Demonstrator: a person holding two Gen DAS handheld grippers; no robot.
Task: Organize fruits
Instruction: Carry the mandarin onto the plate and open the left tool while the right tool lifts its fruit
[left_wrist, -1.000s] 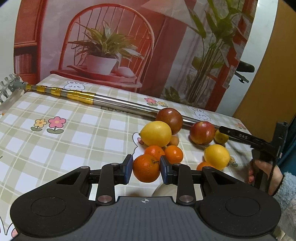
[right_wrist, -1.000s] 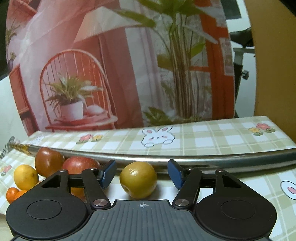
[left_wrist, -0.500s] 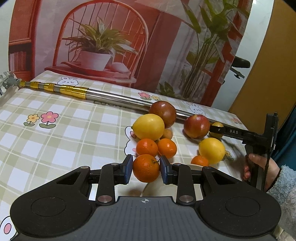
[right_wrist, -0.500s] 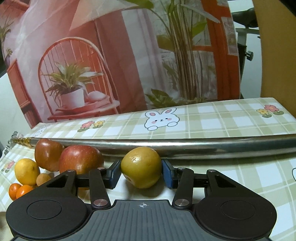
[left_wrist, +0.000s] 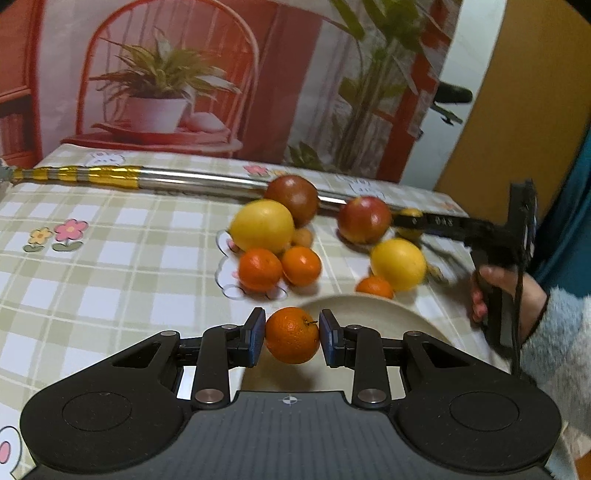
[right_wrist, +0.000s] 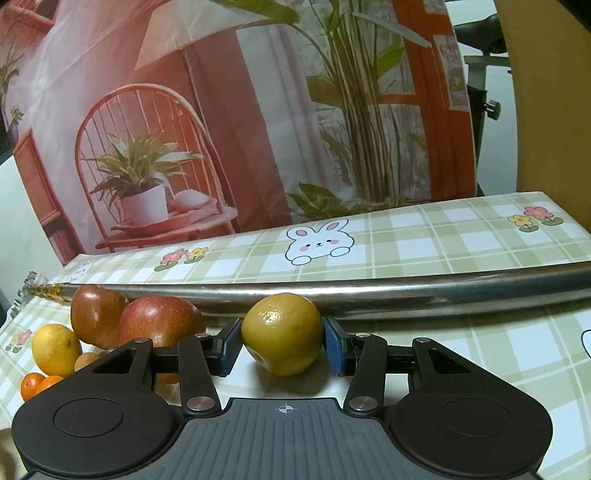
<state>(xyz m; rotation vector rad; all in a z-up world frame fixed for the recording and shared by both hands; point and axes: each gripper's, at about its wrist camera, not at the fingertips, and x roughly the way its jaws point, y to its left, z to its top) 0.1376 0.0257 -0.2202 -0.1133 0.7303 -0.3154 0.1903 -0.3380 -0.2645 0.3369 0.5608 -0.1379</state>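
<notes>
The left gripper (left_wrist: 292, 335) is clenched on an orange (left_wrist: 292, 334), just as it was a second ago, but the view has changed around it: a pale plate (left_wrist: 373, 314) that was almost wholly hidden behind the fingers earlier now shows its curved rim to the right of the orange, and the orange hangs above the plate's near left edge, clear of the checked tablecloth (left_wrist: 110, 266). The pile of fruit beyond sits farther off than before: two small oranges (left_wrist: 279, 268), a big lemon (left_wrist: 263, 226), a dark red apple (left_wrist: 293, 195), a second apple (left_wrist: 364, 219), another lemon (left_wrist: 399, 264) and one more small orange (left_wrist: 375, 287) just beyond the plate's far rim. The right gripper (right_wrist: 282, 341), whose blue pads stood well apart from the yellow-green pear (right_wrist: 282, 332) a second ago, now grasps it on both sides, with the pear low over the cloth just in front of the long metal pole (right_wrist: 369, 291); whether it has left the table I cannot tell. In the left view that gripper is a blurred black shape held by a hand (left_wrist: 506, 291) in a fluffy sleeve (left_wrist: 557, 343), and the pear is mostly hidden behind it. In the right view the red apple (right_wrist: 160, 325), the lemon (right_wrist: 55, 349) and the small oranges (right_wrist: 37, 384) are partly cut off by the gripper body.
</notes>
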